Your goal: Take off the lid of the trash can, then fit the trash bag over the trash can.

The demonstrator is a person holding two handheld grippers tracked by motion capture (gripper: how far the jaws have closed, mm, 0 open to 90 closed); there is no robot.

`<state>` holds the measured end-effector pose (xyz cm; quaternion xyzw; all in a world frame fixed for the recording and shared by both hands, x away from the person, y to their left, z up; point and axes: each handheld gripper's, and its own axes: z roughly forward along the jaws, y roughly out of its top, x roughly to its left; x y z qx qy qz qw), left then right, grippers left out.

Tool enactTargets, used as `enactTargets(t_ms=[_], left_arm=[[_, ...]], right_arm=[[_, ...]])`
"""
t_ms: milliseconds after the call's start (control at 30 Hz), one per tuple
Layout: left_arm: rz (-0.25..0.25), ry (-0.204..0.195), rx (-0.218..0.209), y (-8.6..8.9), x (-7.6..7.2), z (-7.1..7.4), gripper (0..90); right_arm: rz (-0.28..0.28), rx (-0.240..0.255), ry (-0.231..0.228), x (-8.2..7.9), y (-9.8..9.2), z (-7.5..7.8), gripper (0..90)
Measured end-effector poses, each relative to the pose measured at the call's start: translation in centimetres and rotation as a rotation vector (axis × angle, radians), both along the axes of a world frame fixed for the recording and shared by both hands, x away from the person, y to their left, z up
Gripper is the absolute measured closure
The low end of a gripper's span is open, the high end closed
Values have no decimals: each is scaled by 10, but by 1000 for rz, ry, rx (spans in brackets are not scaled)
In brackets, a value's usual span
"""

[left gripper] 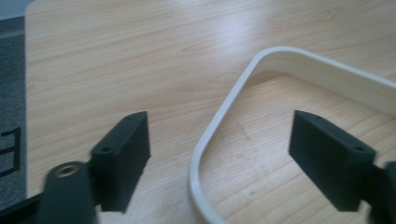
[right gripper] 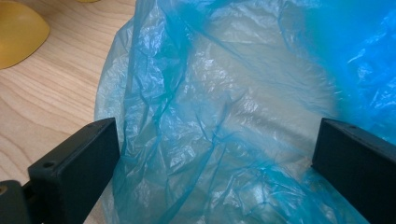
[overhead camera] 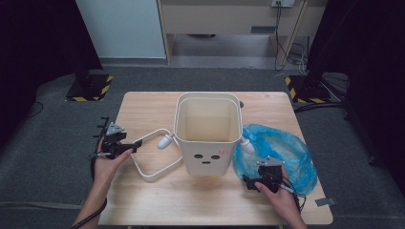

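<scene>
**Bin on table, both grippers open: left over the handle loop, right over the blue bag**

Wooden table (overhead camera: 143,107) is carrying everything. Cream bin (overhead camera: 207,133) is standing upright mid-table, open top, face-like marks on the near wall. Blue plastic bag (overhead camera: 282,155) is lying crumpled on the table to the bin's right, touching or just beside its base; can't tell which.

White handle loop (overhead camera: 153,164) is hanging off the bin's left side and lying flat on the wood, its curved end pointing toward the left gripper (overhead camera: 125,149).

Left gripper is sitting just above that curved end. In the left gripper view its jaws are standing wide apart, the loop's bend (left gripper: 210,140) running up between them, neither pad touching it.

Right gripper (overhead camera: 260,179) is resting at the bag's near edge. In the right gripper view its jaws are spread wide, bag film (right gripper: 219,116) lying between them, nothing clamped.
</scene>
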<state>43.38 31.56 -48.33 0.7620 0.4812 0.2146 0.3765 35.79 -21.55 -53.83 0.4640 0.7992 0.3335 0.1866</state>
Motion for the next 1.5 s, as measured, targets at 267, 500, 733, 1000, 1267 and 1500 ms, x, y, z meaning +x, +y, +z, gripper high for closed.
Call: enactTargets(t_ms=[267,500,733,1000,1267,1500], left_arm=[[-37,11,-37,-28,11,9,44],[-32,11,-56,-34,0,-2,68],[-8,2,-37,-25,-10,-7,59],[-13,-4,-5,-30,-11,-9,56],[-17,-8,-10,-31,-11,-10,57],[-20,-16,-10,-33,-12,-8,60]], right_arm=[[1,7,1,-1,-1,4,32],[18,16,-26,-6,-4,20,31],[26,13,-45,-1,-13,33,49],[-14,-22,-28,23,-38,46,78],[-23,-12,-23,45,-49,65,208],[-14,22,-30,46,-53,82,268]])
